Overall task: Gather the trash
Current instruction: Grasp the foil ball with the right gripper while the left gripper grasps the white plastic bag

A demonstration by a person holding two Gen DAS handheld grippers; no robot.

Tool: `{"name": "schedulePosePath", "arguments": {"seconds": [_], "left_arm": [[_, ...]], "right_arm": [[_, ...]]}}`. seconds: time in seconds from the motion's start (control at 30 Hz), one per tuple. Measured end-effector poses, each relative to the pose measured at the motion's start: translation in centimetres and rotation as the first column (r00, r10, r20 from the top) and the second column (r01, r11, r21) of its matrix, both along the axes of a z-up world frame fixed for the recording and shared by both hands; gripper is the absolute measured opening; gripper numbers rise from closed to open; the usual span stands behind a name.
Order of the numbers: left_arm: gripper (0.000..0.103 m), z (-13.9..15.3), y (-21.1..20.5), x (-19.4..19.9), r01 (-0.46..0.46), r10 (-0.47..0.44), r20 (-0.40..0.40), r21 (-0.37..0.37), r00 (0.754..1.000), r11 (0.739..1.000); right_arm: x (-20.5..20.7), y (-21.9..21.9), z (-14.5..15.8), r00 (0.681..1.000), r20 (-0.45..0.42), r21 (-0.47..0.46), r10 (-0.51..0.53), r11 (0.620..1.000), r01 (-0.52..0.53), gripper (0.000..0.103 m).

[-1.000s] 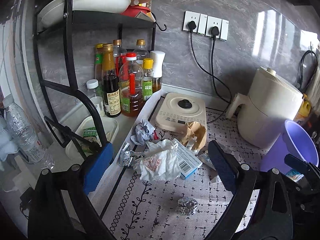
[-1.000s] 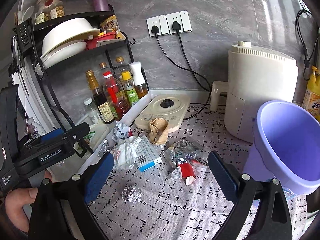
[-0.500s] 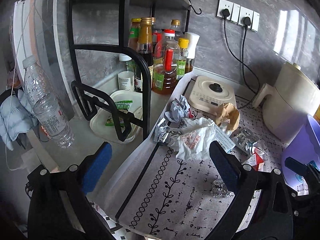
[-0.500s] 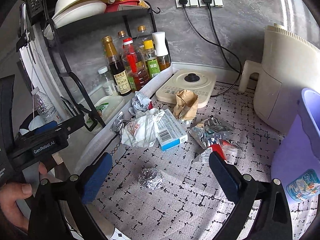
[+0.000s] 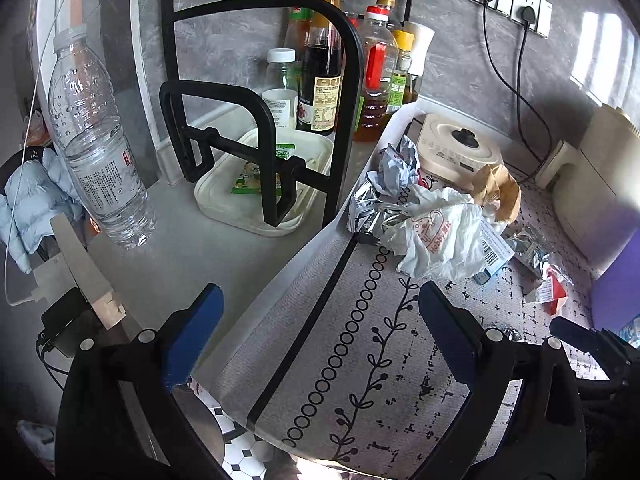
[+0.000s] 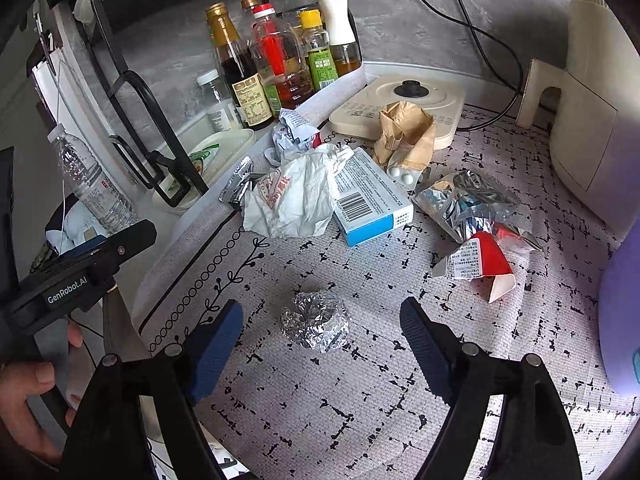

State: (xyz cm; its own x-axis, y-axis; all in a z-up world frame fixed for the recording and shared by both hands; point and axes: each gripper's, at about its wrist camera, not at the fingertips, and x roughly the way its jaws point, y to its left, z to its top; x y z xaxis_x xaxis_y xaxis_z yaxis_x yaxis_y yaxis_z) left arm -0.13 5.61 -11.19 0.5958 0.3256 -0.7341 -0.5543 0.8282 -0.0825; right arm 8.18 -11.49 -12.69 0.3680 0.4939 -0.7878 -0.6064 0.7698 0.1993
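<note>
While the right claw (image 6: 320, 340) points down at the patterned mat (image 6: 360, 400) on the counter, its blue pads stand well apart and are closing, with a crumpled foil ball (image 6: 316, 320) lying on the mat in the lower middle of the frame, just ahead of the gap between them; neither pad touches it. Above the ball, toward the centre of the right wrist view, sits the main heap of trash: a crumpled white plastic bag (image 6: 296, 200) lying against a blue-and-white carton (image 6: 372, 200), a scrunched printed wrapper (image 6: 294, 134) behind them, a brown paper bag (image 6: 404, 132) resting partly on the cream appliance base (image 6: 400, 108), and a blister of white pills (image 6: 402, 174) beside it. To the right lie a silver foil packet (image 6: 464, 200) and a red-and-white wrapper (image 6: 480, 264). A purple bin (image 6: 620, 320) shows at the right edge.

The left claw (image 5: 320, 320) also has its pads apart, with nothing between them; it hangs over the mat's bordered edge in the lower part of its frame. In that view the white bag (image 5: 440, 236) is in the centre right. A clear water bottle (image 5: 100, 152) stands at the left, and sauce bottles (image 5: 320, 80) cluster behind a black wire rack (image 5: 272, 120) at the upper middle. A person's hand (image 6: 28, 400) grips the left handle at the lower left of the right wrist view.
</note>
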Motion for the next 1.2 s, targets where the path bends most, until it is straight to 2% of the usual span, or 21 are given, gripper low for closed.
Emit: {"name": "schedulePosePath", "arguments": {"seconds": [0.07,0.13,0.17,0.4,0.63,1.0,1.07,1.1,1.17,1.2], "left_arm": [[0.097,-0.4,0.3,0.2,0.001,-0.001,-0.007,-0.009,1.000,1.000],[0.097,-0.7,0.5,0.5,0.003,-0.003,-0.012,-0.013,1.000,1.000],[0.097,-0.9,0.6,0.7,0.007,-0.007,-0.014,-0.016,1.000,1.000],[0.097,-0.7,-0.5,3.0,0.078,-0.078,0.009,-0.024,0.997,0.997],[0.095,-1.2,-1.7,6.2,0.166,-0.165,0.036,-0.044,0.986,0.985],[0.086,-4.2,-2.8,11.0,0.216,-0.218,-0.015,-0.065,0.976,0.974],[0.082,-5.0,-2.8,11.5,0.218,-0.220,-0.032,-0.068,0.975,0.974],[0.076,-5.3,-2.7,11.7,0.218,-0.221,-0.037,-0.072,0.975,0.973],[0.060,-5.8,-2.6,12.0,0.220,-0.225,-0.050,-0.087,0.973,0.972],[0.043,-5.9,-2.6,12.0,0.227,-0.233,-0.053,-0.098,0.971,0.969]], "right_arm": [[0.3,0.6,-1.0,1.000,-0.011,-0.013,0.011,1.000,-0.011,0.073],[0.8,1.2,-2.0,0.998,-0.049,-0.023,0.034,0.999,-0.035,0.054],[0.9,1.1,-2.0,0.998,-0.048,-0.016,0.028,0.999,-0.029,0.040],[0.9,0.2,-0.3,1.000,-0.002,0.012,0.011,1.000,-0.011,0.038],[1.5,-2.5,1.2,0.996,0.025,0.011,-0.084,0.996,0.083,0.038],[1.5,-6.2,1.7,0.974,0.049,-0.031,-0.222,0.974,0.224,0.038],[1.3,-6.4,1.7,0.971,0.052,-0.039,-0.234,0.971,0.236,0.039],[1.3,-6.5,1.6,0.969,0.053,-0.043,-0.239,0.969,0.242,0.039],[1.1,-6.6,1.6,0.967,0.058,-0.049,-0.247,0.967,0.250,0.039],[0.9,-6.5,1.7,0.967,0.064,-0.053,-0.247,0.967,0.250,0.039]]}}
